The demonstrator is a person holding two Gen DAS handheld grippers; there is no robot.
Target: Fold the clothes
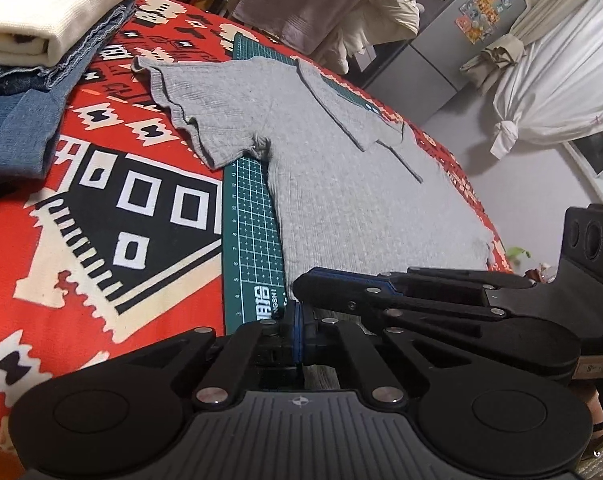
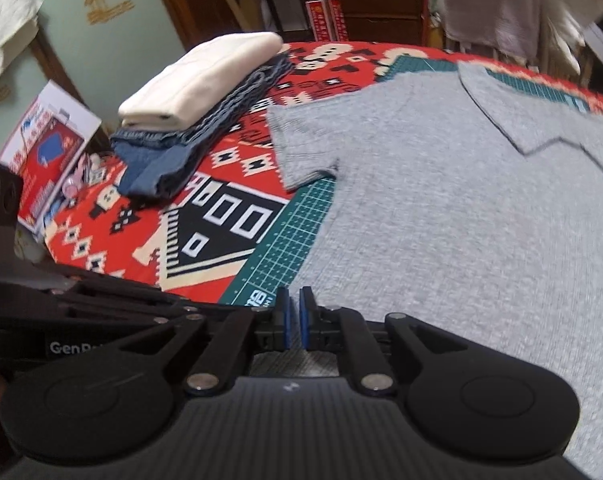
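Surface: red, black and cream patterned tablecloth [image 1: 101, 216], with a green gridded cutting mat [image 1: 253, 216] on top.

Left wrist view: a grey ribbed short-sleeved polo shirt [image 1: 341, 184] is spread flat over the mat. The left gripper [image 1: 299, 332] is clenched on the shirt's near hem. The right gripper [image 1: 305, 284] is seen alongside.

Right wrist view: the right gripper's [image 2: 294, 320] blue pads are slightly parted at the hem; a grip cannot be told. A folded cream knit [image 2: 205, 76] is stacked on folded blue denim [image 2: 173, 152], left of the shirt [image 2: 461, 200].

We read "Gen" and part of a further letter on the left gripper's strap [image 2: 67, 347]. The cutting mat [image 1: 253, 240] print is only partly legible to us: "NGSH".
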